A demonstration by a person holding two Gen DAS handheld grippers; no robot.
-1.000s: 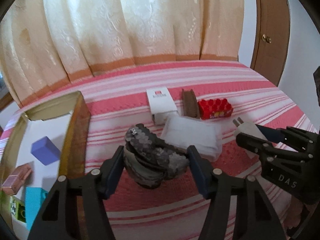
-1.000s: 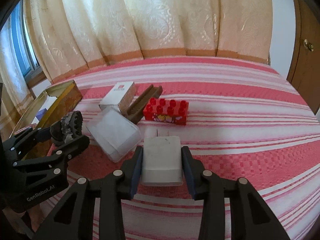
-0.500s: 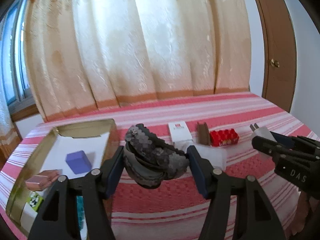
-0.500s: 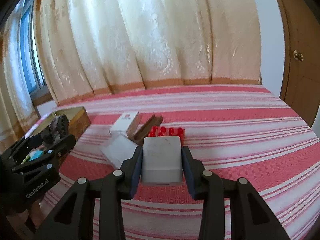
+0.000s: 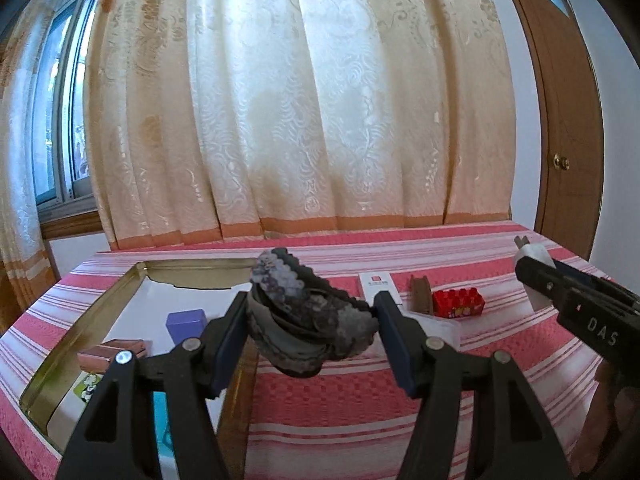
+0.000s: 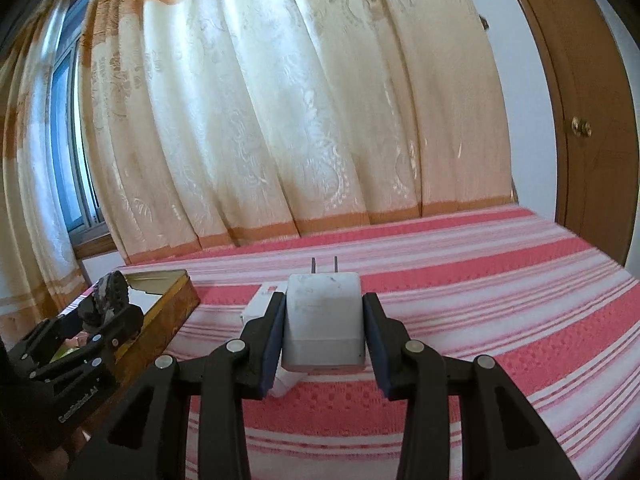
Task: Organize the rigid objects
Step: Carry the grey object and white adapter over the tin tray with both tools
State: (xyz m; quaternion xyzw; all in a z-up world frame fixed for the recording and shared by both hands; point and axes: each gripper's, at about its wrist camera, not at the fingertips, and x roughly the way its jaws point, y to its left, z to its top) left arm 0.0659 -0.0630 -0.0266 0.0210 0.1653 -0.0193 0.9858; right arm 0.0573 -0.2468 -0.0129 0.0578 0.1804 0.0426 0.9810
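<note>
We hold a gold tin [image 5: 116, 300] at 9 o'clock with a purple block [image 5: 186, 322] inside. Our left gripper [image 5: 312, 332] pinches a grey scaly lump [image 5: 308, 320], lifted at centre beside the tin. At 3 o'clock, our right gripper [image 6: 324, 330] clamps a white charger [image 6: 323, 320], above the striped bedspread [image 6: 500, 292].

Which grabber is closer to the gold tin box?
Left. The left gripper, clamped on a grey scaly lump, hangs right by the tin box. The right gripper, holding a white charger, is farther off, to the tin's right.
</note>
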